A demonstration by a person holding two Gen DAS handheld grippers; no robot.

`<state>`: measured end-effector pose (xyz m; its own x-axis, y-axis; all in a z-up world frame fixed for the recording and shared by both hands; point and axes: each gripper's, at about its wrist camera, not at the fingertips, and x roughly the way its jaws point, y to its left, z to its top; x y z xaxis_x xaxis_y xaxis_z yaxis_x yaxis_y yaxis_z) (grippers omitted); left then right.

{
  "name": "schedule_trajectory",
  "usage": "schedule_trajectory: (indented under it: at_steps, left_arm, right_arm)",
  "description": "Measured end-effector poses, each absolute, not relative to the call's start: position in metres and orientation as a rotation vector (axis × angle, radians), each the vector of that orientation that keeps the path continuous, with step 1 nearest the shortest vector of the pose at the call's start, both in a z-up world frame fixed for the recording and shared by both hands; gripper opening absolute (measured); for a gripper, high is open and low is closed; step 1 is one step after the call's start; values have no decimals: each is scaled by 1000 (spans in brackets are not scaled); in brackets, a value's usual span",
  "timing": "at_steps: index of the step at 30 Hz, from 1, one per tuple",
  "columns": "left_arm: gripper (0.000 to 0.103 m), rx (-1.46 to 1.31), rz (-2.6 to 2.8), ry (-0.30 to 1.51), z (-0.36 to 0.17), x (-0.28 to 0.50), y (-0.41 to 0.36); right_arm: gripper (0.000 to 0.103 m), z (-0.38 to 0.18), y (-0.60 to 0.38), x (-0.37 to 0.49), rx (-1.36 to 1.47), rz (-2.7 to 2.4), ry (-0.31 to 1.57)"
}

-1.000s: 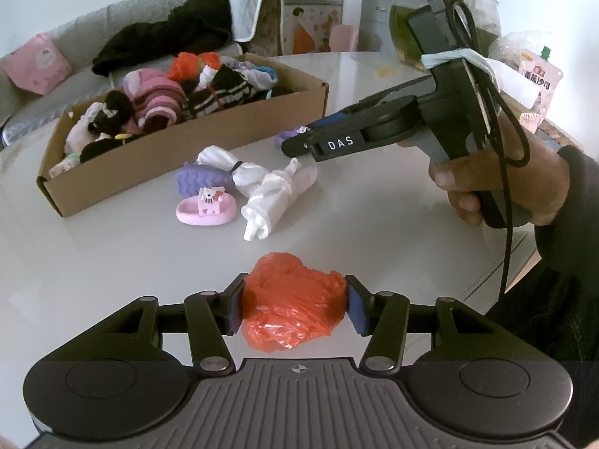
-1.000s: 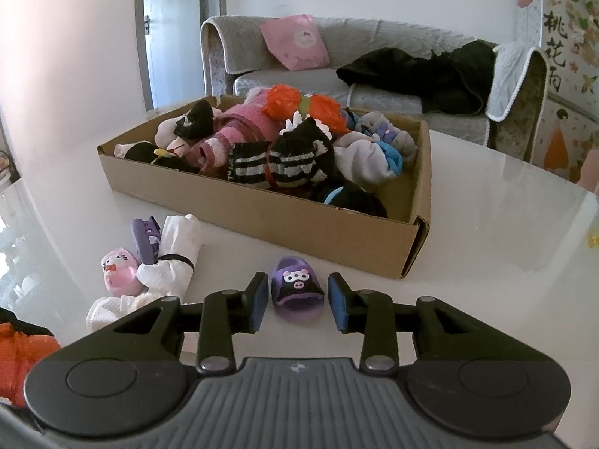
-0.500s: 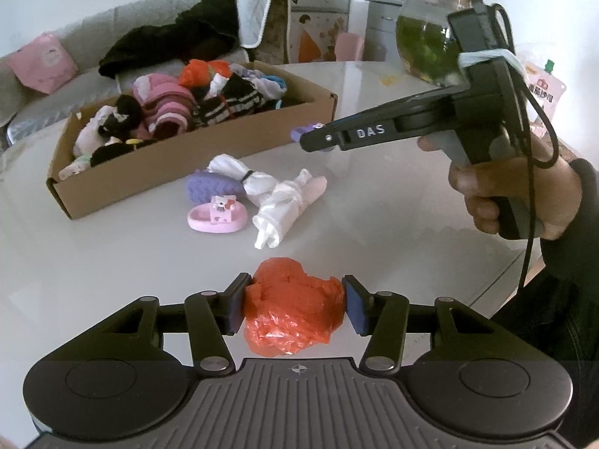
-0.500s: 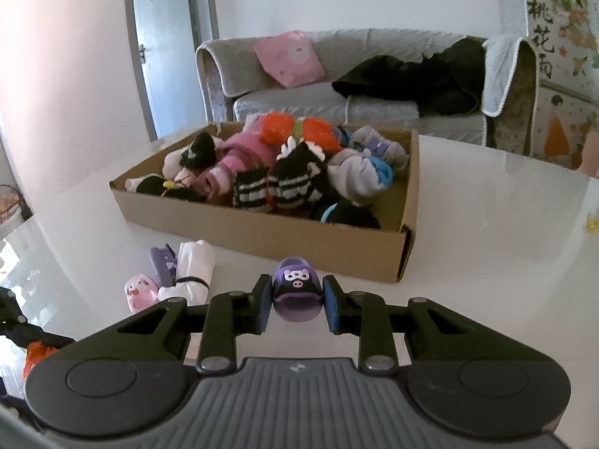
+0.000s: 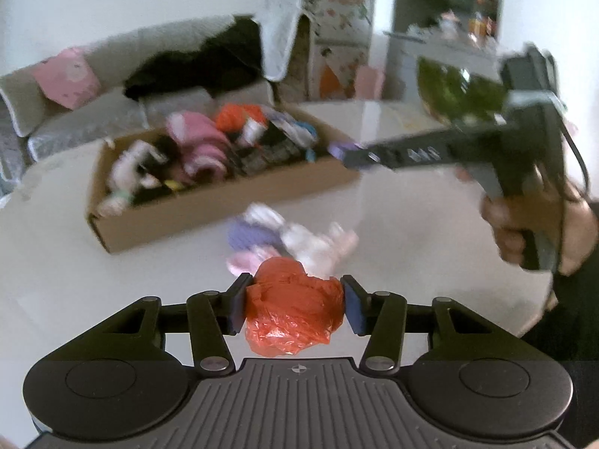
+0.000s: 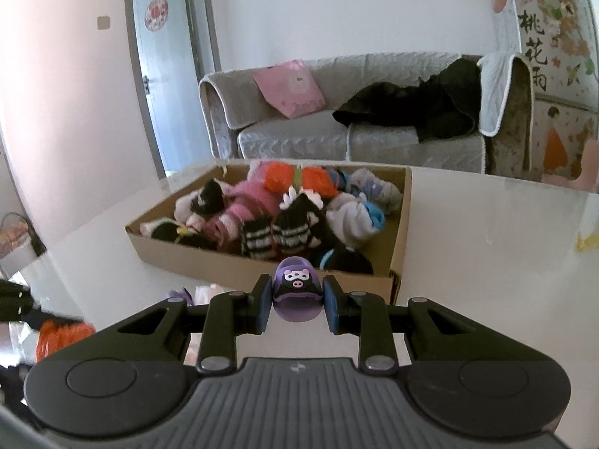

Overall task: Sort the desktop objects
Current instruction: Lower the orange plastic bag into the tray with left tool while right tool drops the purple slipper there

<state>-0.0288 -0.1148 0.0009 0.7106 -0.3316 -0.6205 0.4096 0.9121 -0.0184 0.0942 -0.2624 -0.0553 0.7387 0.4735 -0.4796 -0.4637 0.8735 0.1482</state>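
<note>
Cardboard box [image 6: 397,224] heaped with socks [image 6: 277,220] — left claw [image 5: 294,308] clamps orange bag [image 5: 294,312], right claw [image 6: 297,304] purple slipper [image 6: 297,293].

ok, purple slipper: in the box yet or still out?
Out. The purple slipper is clamped between the right gripper fingers, just short of the cardboard box near wall.

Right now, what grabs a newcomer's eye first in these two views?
Both tongs are loaded: the left tongs clamp a crumpled orange plastic bag, and the right tongs pinch a tiny purple cartoon slipper. Beyond them, a cardboard box heaped with socks sits on the white table.
</note>
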Motion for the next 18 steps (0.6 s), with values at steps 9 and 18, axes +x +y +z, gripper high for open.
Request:
schedule_trajectory:
  at_steps: [9, 18]
  left_arm:
    - [57, -40, -283, 549, 71, 27, -58]
    - [57, -92, -209, 557, 94, 147, -50]
  right_arm:
    - [26, -14, -280, 119, 103, 507, 446]
    - [26, -8, -273, 181, 128, 516, 436]
